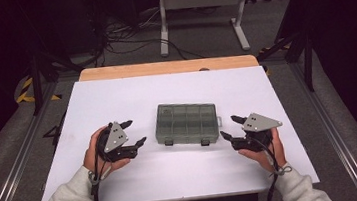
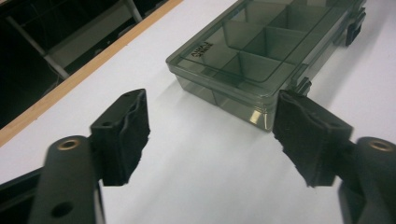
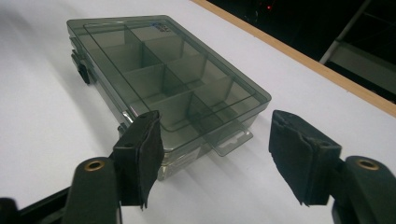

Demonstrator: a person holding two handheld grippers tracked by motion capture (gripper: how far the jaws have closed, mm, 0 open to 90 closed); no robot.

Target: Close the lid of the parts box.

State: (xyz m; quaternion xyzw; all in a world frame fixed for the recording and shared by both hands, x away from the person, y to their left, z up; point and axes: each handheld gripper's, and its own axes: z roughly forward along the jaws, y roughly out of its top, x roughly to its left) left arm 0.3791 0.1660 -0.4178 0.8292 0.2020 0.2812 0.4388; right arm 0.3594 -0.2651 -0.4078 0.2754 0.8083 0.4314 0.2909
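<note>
Left gripper: jaws spread wide, holding nothing, just left of the organiser box, apart from it.
Organiser box: smoky transparent, lid closed, compartments empty, flat at the centre of the white desk.
Right gripper: jaws spread wide, holding nothing, just right of the box.

Both hand-held grippers agape, apart.

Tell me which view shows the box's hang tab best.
Right gripper view: the tab juts from the box end nearest the camera, large and unblocked between the open fingers. High view shows it as a tiny nub on the box's right end. In the left gripper view I can't make it out.
</note>
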